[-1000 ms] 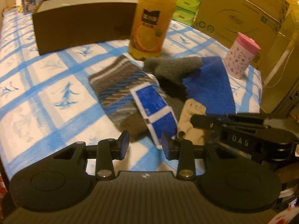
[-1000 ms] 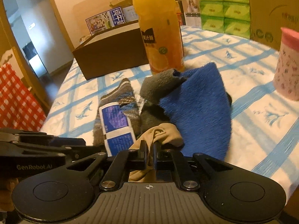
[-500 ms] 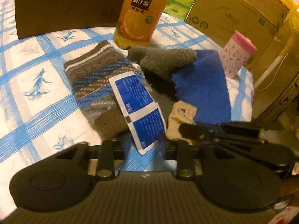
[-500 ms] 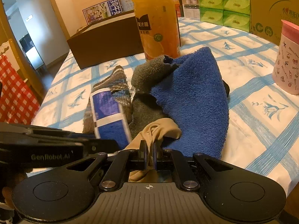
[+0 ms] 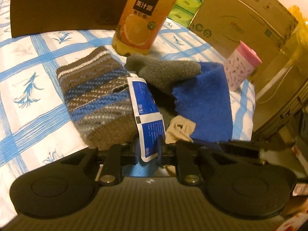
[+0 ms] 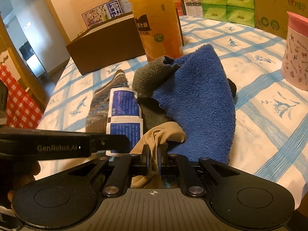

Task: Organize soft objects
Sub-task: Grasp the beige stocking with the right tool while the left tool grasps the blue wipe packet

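Note:
A blue and white packet (image 5: 147,115) lies tilted across a brown striped knit sock (image 5: 94,96). My left gripper (image 5: 148,150) is closing around the packet's near end, its pads close on both sides. A grey fleece sock (image 5: 165,71) and a blue towel (image 5: 204,100) lie beside it. My right gripper (image 6: 153,159) is shut on a beige stocking (image 6: 163,134), which also shows in the left wrist view (image 5: 179,129). The packet (image 6: 124,115), towel (image 6: 202,100) and grey sock (image 6: 154,73) show in the right wrist view too.
An orange juice bottle (image 5: 140,17) stands behind the pile, with a dark brown box (image 5: 57,7) at the back left. A pink cup (image 5: 240,65) stands at the right near cardboard boxes (image 5: 240,19). The blue-checked tablecloth (image 5: 28,88) ends near the grippers.
My left gripper moved forward onto the packet's near end and its jaws narrowed around it. The packet now stands more on edge. The right gripper stays shut on the stocking.

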The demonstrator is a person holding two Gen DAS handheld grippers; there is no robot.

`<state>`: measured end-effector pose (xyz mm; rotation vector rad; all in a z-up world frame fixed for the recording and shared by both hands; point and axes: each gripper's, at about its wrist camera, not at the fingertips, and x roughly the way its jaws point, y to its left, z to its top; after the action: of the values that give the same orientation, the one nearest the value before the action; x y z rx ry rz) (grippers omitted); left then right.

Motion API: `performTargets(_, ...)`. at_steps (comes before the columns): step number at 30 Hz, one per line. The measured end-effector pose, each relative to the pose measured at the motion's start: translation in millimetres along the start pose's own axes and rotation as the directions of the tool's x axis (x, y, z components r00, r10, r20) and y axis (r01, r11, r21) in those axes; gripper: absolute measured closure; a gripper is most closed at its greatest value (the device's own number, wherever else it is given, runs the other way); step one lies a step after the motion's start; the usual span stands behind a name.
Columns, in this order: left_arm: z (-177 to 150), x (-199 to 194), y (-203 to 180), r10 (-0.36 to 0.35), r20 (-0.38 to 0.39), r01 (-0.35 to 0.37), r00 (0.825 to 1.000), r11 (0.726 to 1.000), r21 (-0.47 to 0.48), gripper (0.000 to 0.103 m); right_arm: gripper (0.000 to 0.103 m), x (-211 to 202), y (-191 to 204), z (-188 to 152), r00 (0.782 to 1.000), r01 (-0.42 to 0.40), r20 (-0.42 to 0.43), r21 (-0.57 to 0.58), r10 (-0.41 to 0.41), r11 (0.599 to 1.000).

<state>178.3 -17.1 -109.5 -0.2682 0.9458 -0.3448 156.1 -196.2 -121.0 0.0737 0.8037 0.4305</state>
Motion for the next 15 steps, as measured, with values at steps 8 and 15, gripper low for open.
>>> performTargets(8,-0.6,-10.1,-8.4,0.028,0.042,-0.032,0.999,0.996,0.081,0.100,0.088,-0.7,-3.7,3.5,1.000,-0.027,0.001,0.056,0.027,0.998)
performTargets(15,-13.0,-20.2,-19.4,0.088,0.051,-0.096,0.995,0.979,0.182,0.096,0.081,3.8,3.0,4.9,1.000,-0.026,0.007,0.041,0.026,0.999)
